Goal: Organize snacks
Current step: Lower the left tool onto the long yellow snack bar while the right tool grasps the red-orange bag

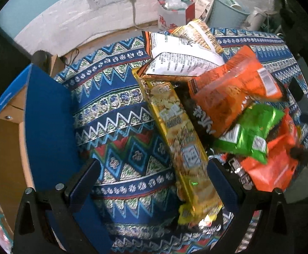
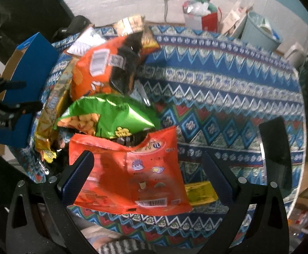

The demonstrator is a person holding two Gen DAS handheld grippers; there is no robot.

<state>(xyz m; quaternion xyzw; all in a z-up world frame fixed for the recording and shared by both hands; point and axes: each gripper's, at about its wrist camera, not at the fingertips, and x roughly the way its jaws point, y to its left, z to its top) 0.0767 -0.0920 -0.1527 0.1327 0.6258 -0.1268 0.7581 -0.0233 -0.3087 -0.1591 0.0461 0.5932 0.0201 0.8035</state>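
Both grippers gape wide, gripping nothing. The left gripper [image 1: 151, 182] straddles the long yellow packet [image 1: 175, 131] beside the box [image 1: 45, 114]; the right gripper [image 2: 147, 175] frames the red packet [image 2: 132, 177], farther from the box. Risk: slippery foil squirts free, or the leaning green bag [image 2: 111, 114] tumbles.

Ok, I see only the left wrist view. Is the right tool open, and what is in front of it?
Observer: The right tool is open. A flat red-orange foil snack bag lies under its spread fingers, not gripped.
Operator: Is something hidden under that bag?
Observer: Yes, a flat yellow packet sticks out from under its right edge, close to the tool's right finger.
Operator: And the green bag, which side is up?
Observer: The green foil snack bag shows its printed front, with a picture of golden puffs.
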